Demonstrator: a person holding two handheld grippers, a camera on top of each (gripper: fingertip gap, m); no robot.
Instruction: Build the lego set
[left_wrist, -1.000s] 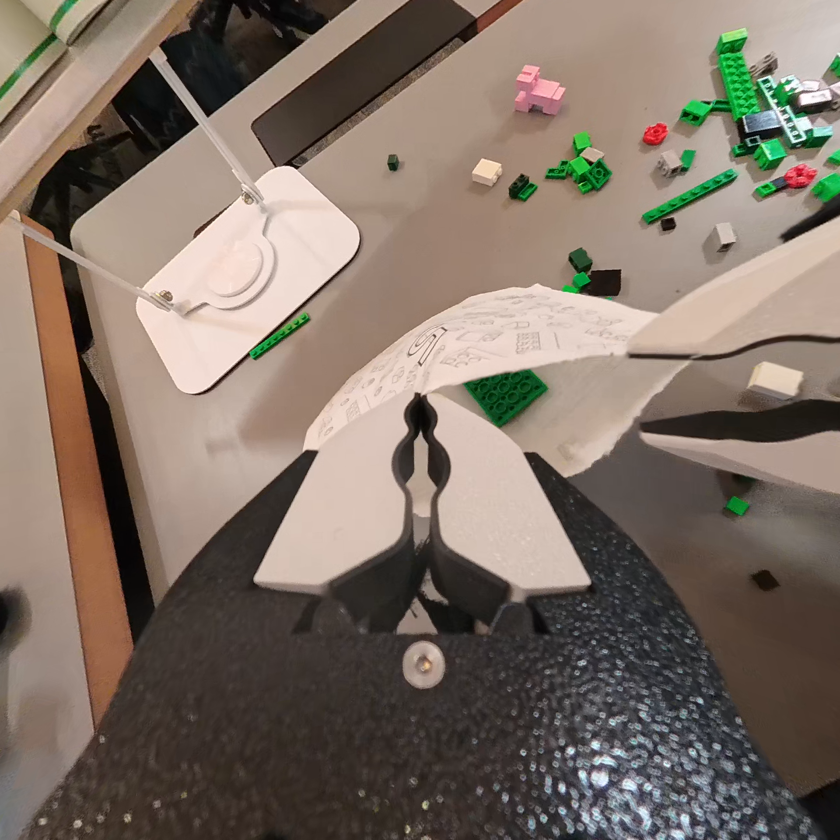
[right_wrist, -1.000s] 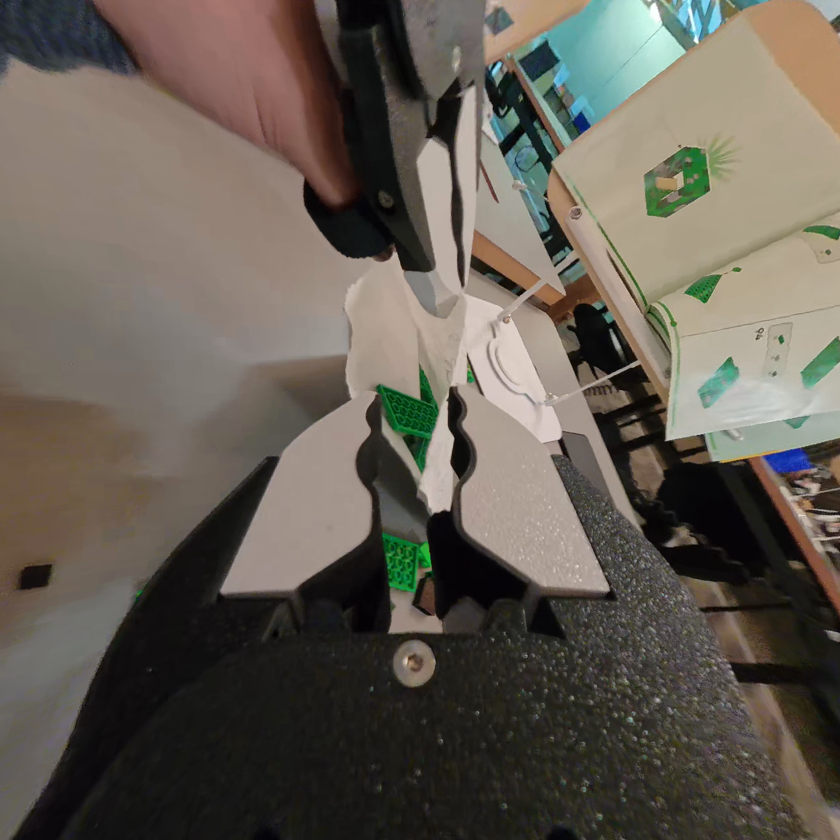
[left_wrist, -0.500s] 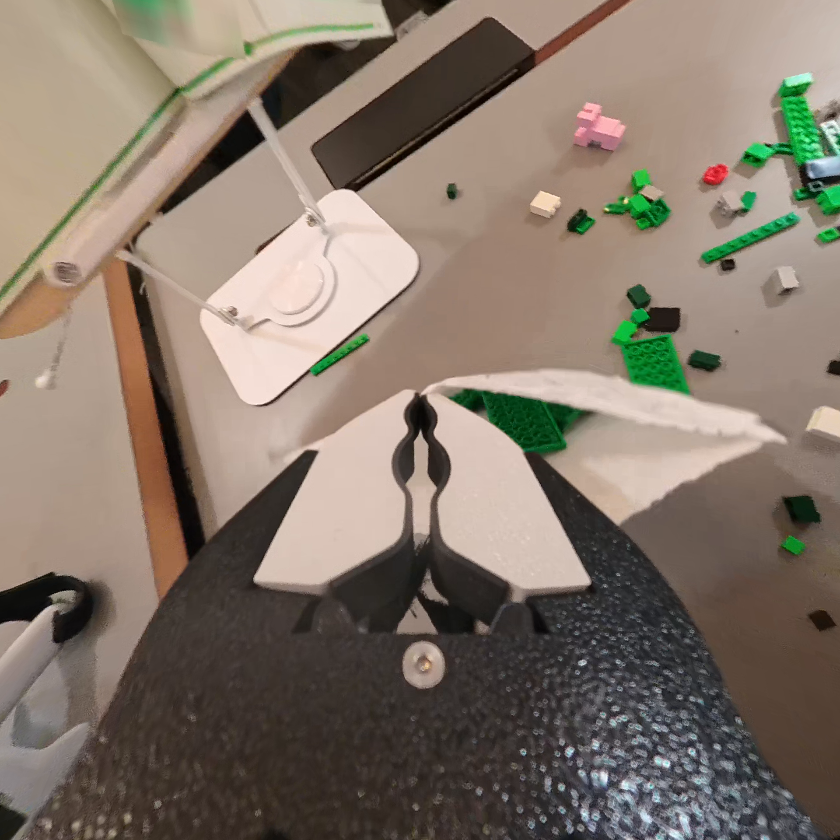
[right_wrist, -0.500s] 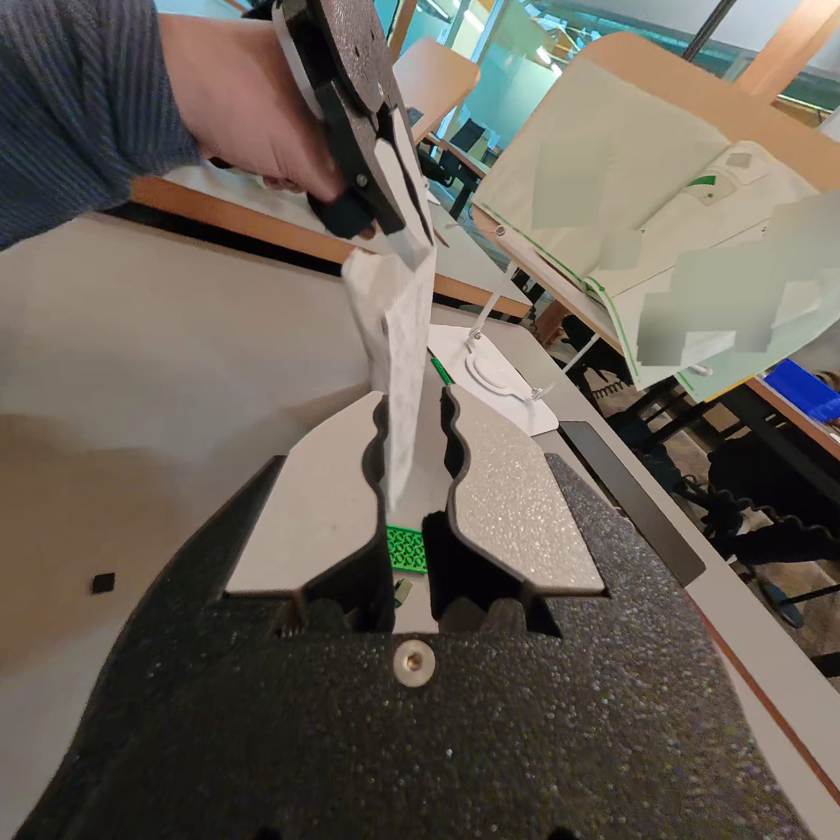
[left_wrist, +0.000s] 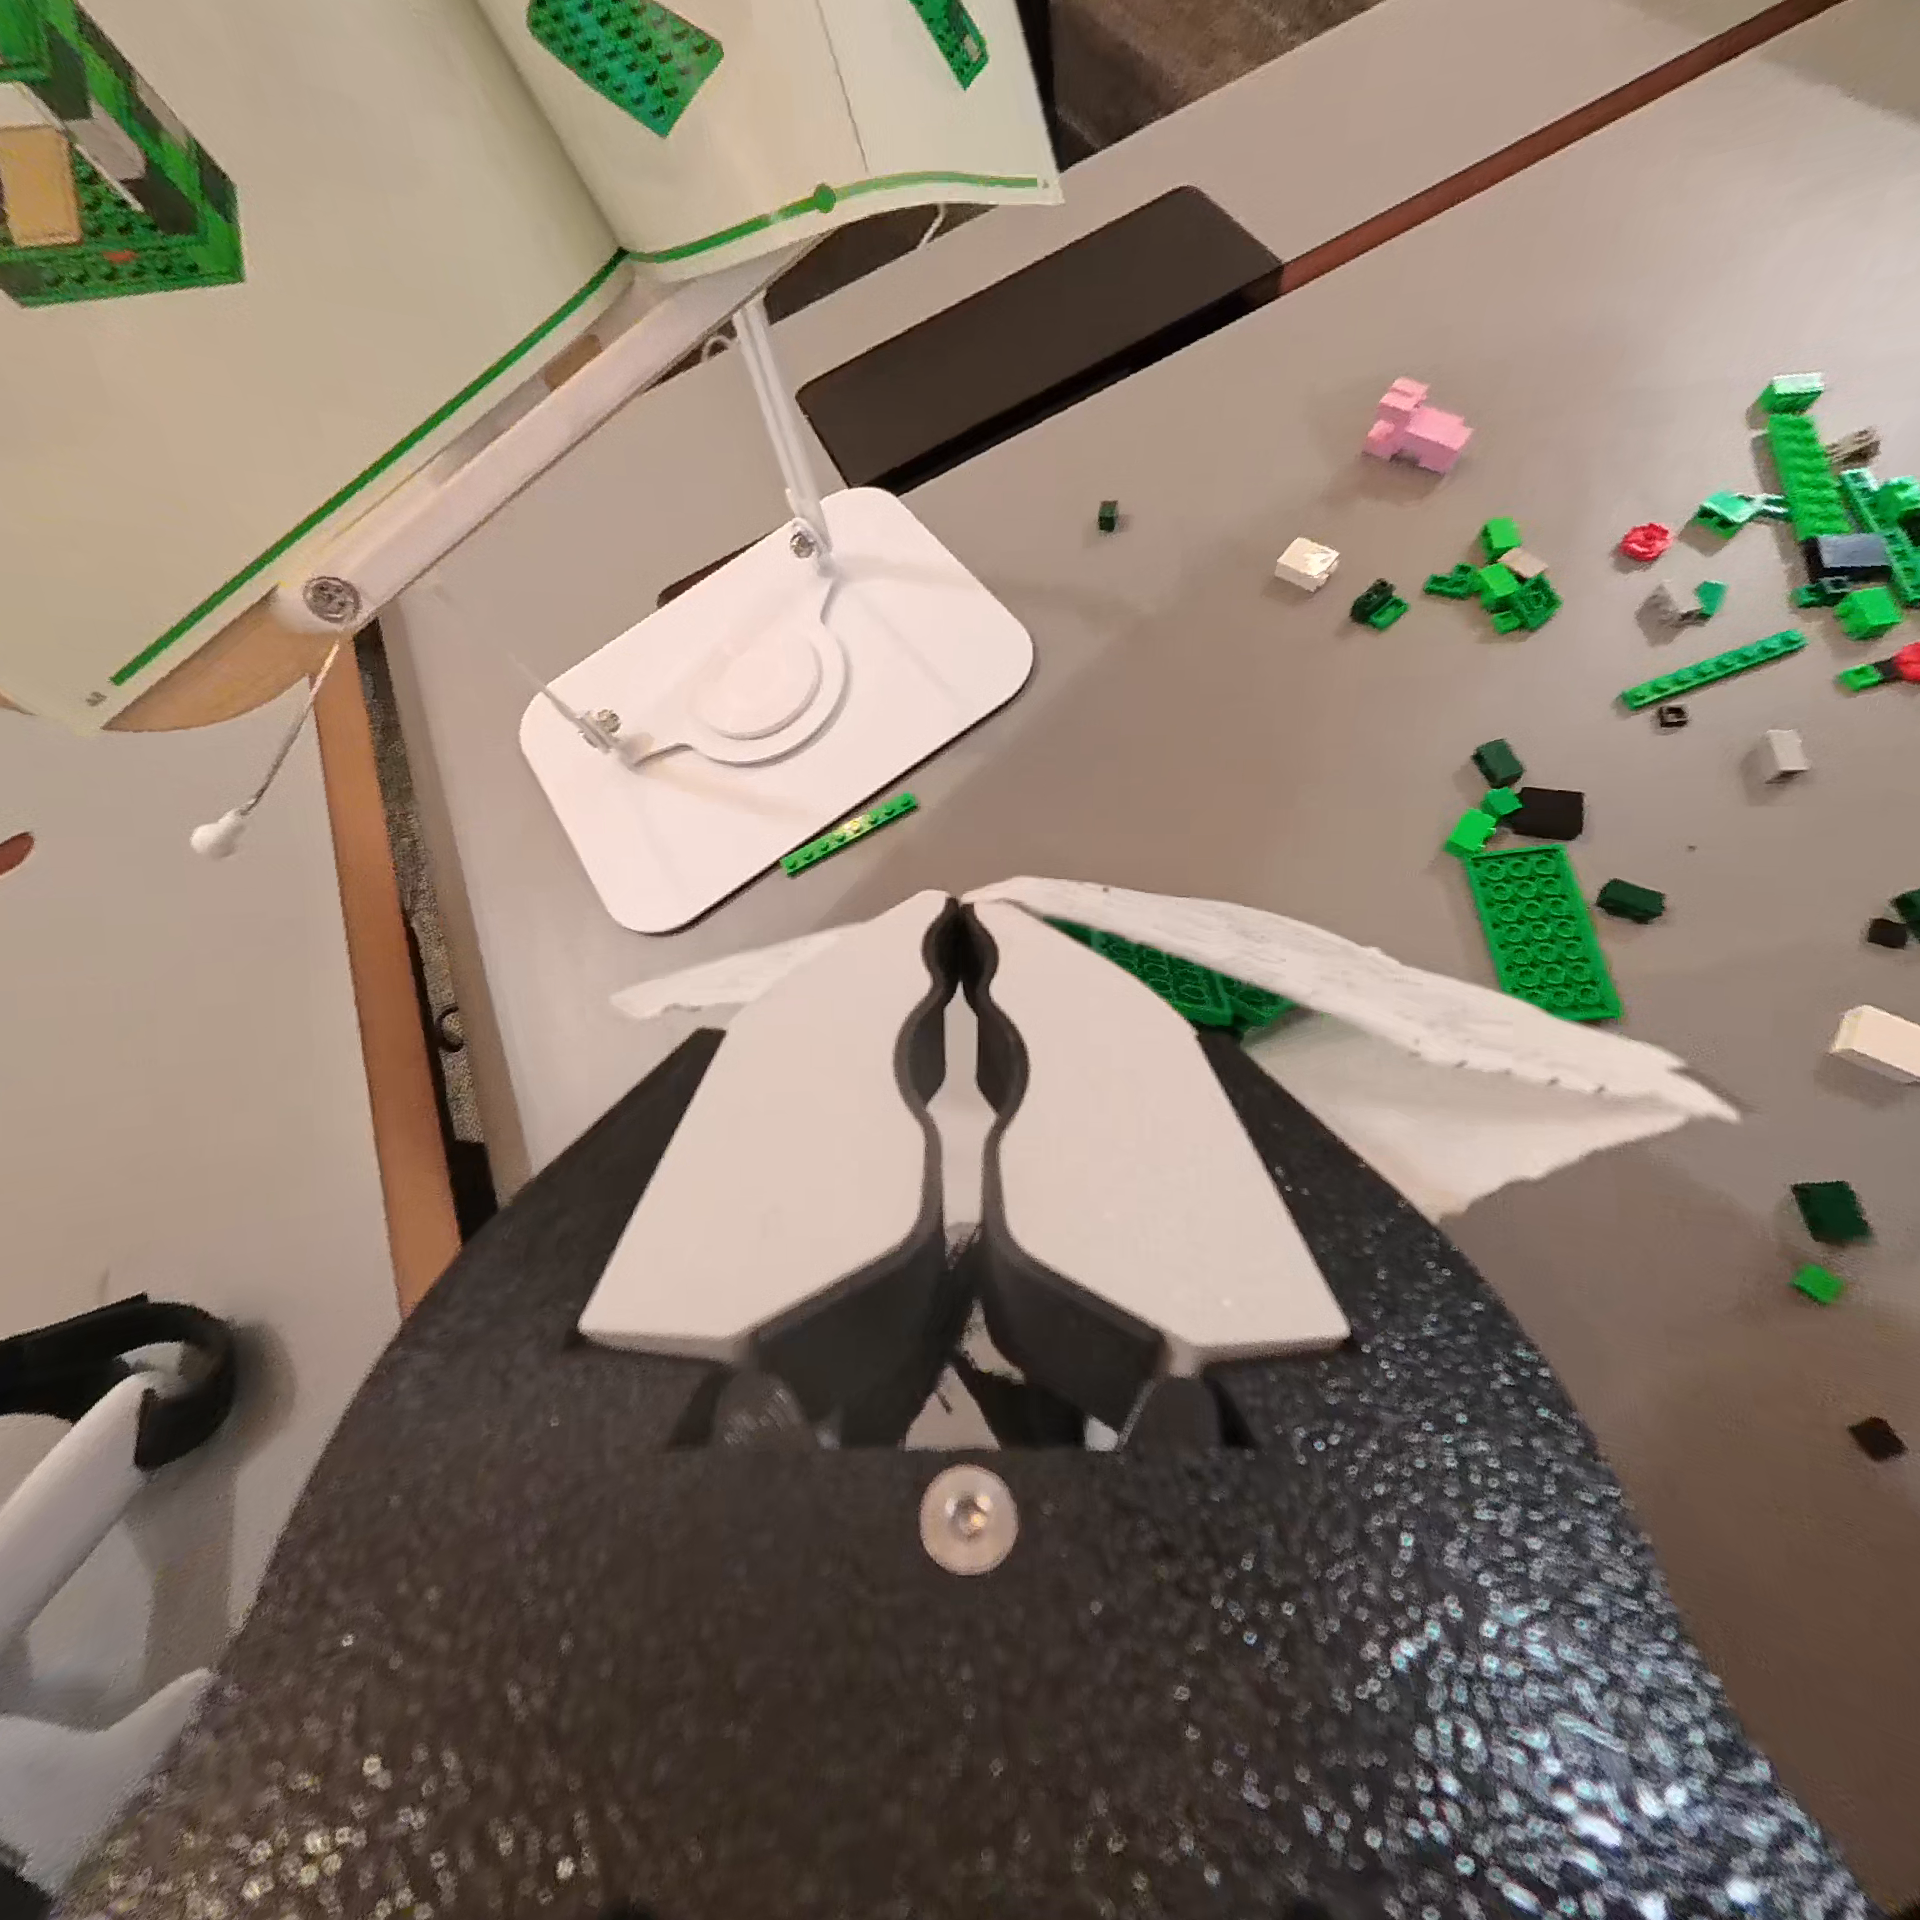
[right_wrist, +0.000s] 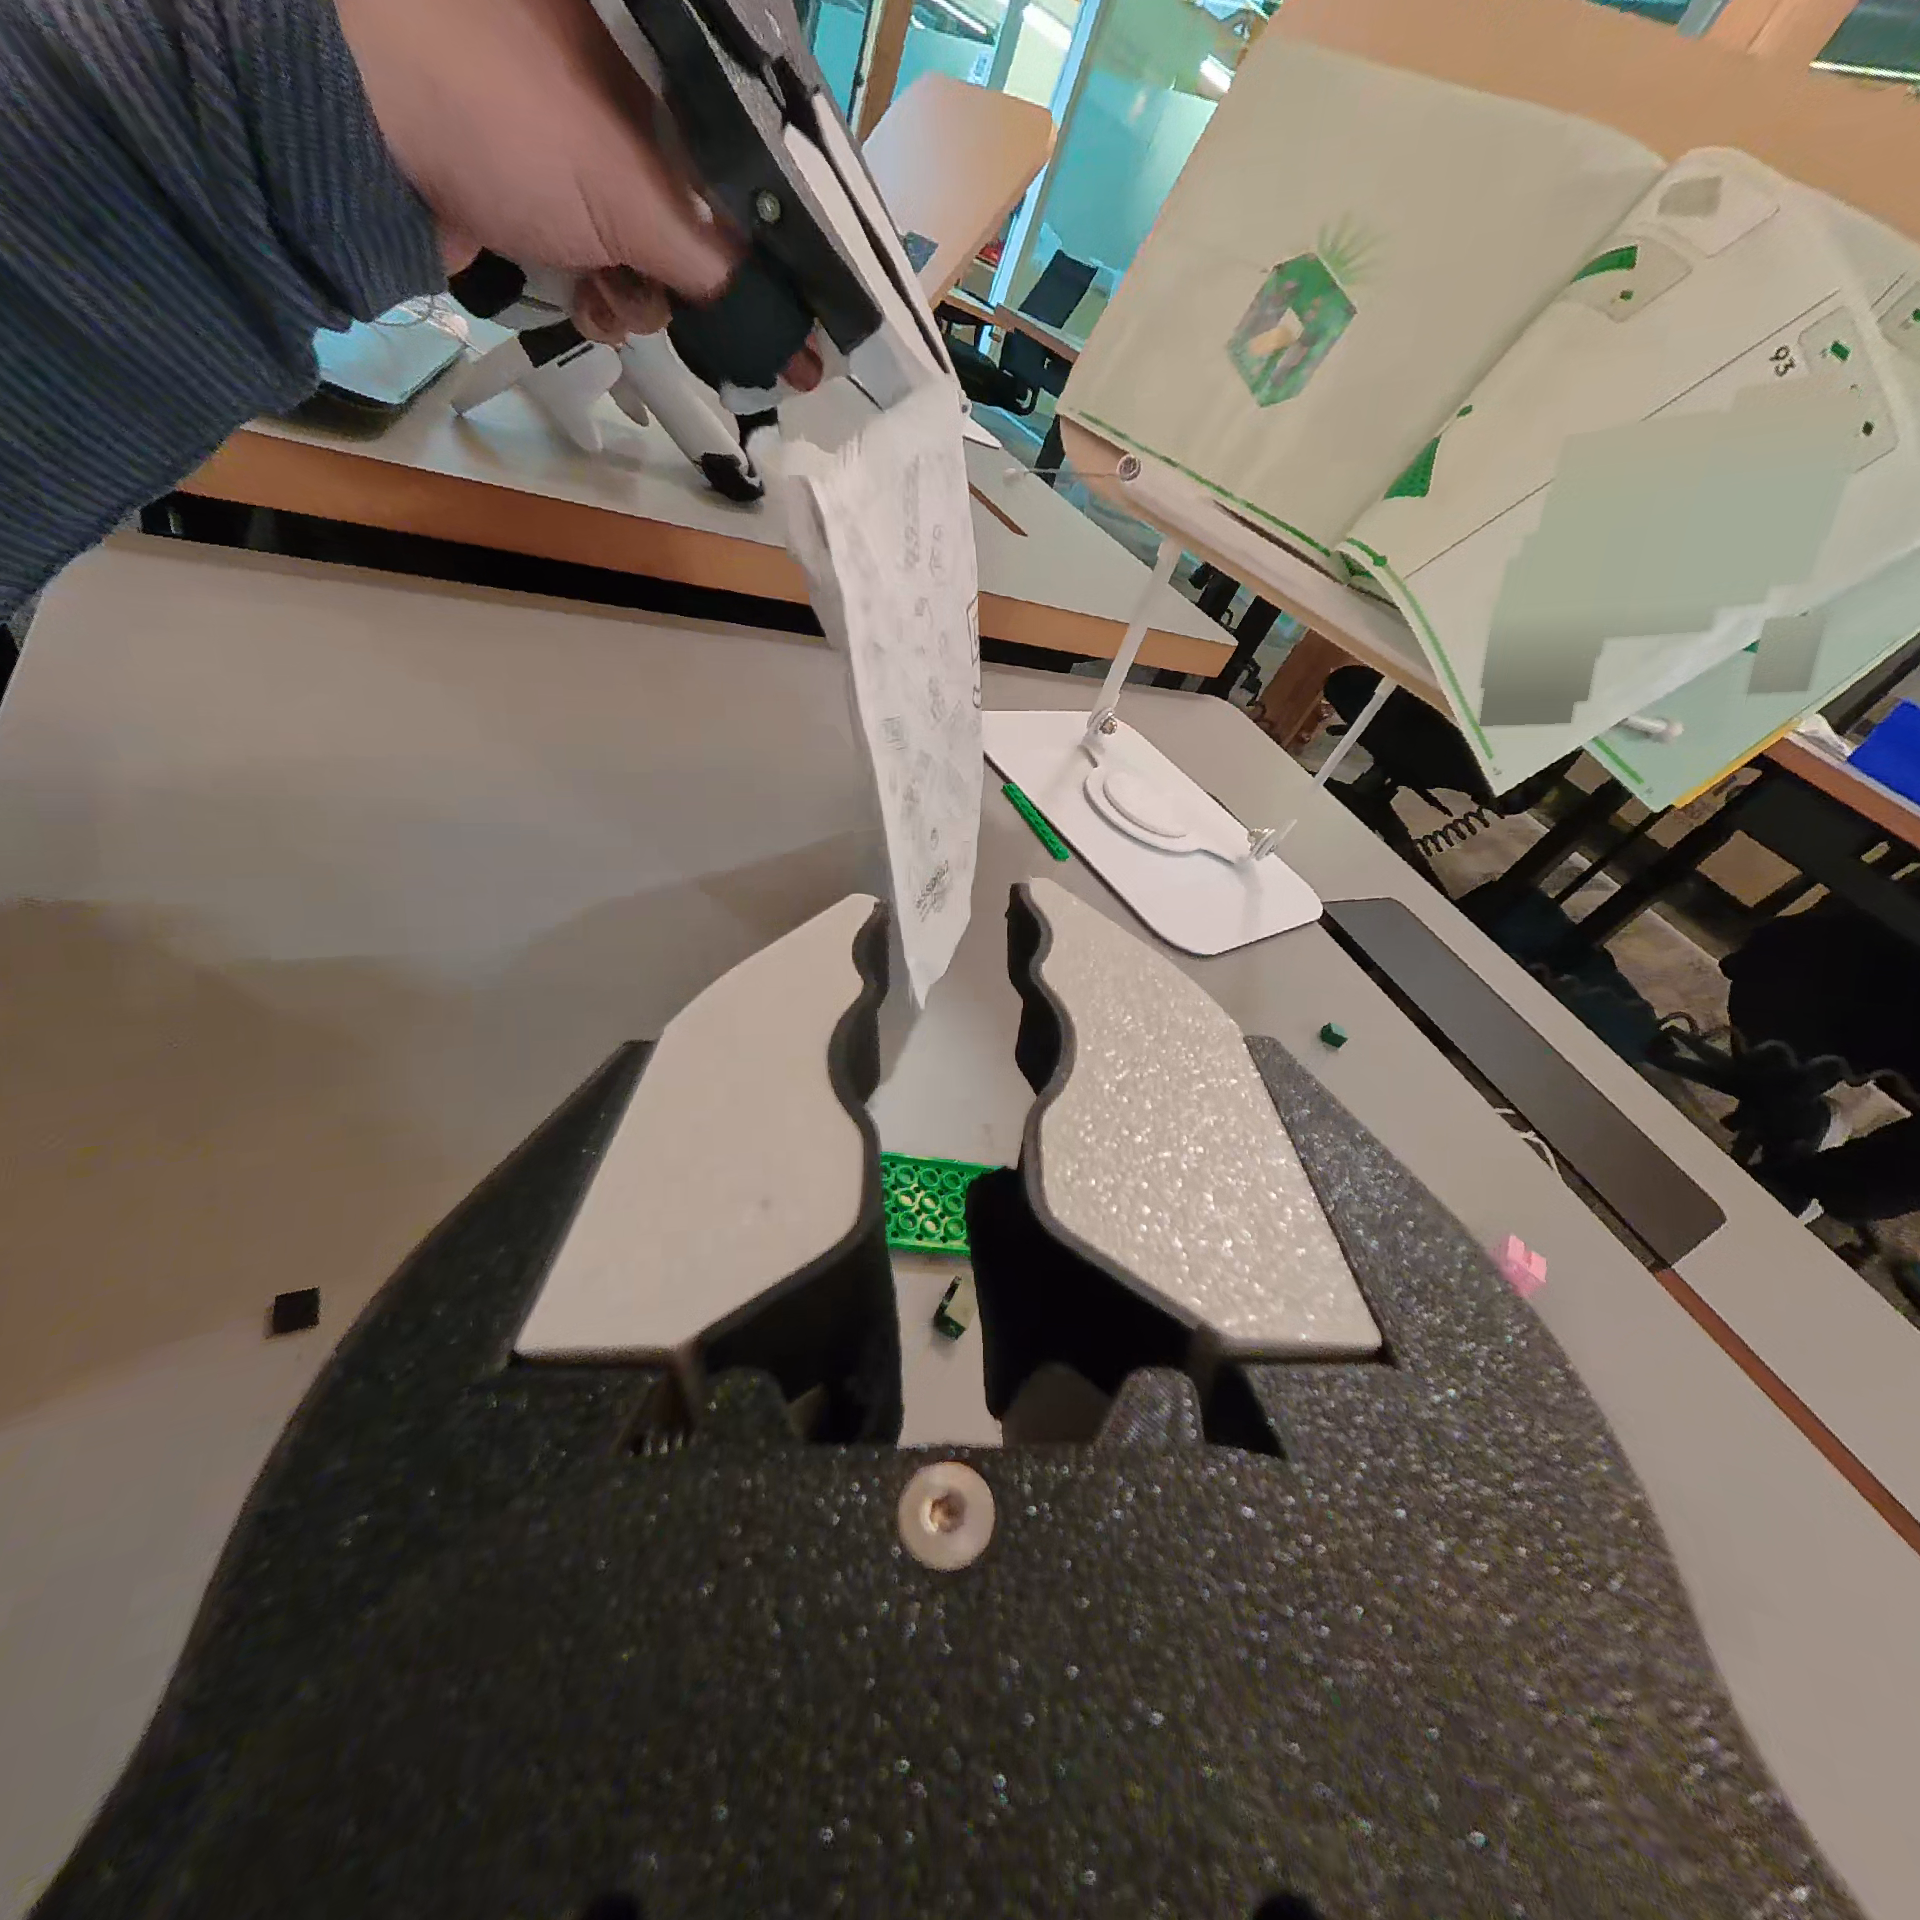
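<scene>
My left gripper (left_wrist: 954, 914) is shut on a torn white paper bag (left_wrist: 1351, 1023) and holds it up above the grey table; the bag hangs down in the right wrist view (right_wrist: 914, 665). Green plates (left_wrist: 1174, 977) show under the bag's open side, and another green plate (left_wrist: 1543, 930) lies on the table to the right. My right gripper (right_wrist: 943, 909) is open and empty, its fingers either side of the bag's lower tip without gripping it. A green plate (right_wrist: 928, 1203) lies on the table below it.
Loose green, grey, black and white bricks (left_wrist: 1507, 582) and a pink pig (left_wrist: 1418, 431) are scattered at the right. A white book stand (left_wrist: 769, 696) holds the open instruction booklet (left_wrist: 436, 187) at the left. A thin green strip (left_wrist: 850, 834) lies by its base. The green plate (right_wrist: 928, 1203) is about 15 centimetres from my right fingertips. My left wrist view (left_wrist: 1554, 932) looks at it from another angle.
My right gripper let go of the bag and drew back. My left gripper lifted the bag higher, and green plates dropped out onto the table.
</scene>
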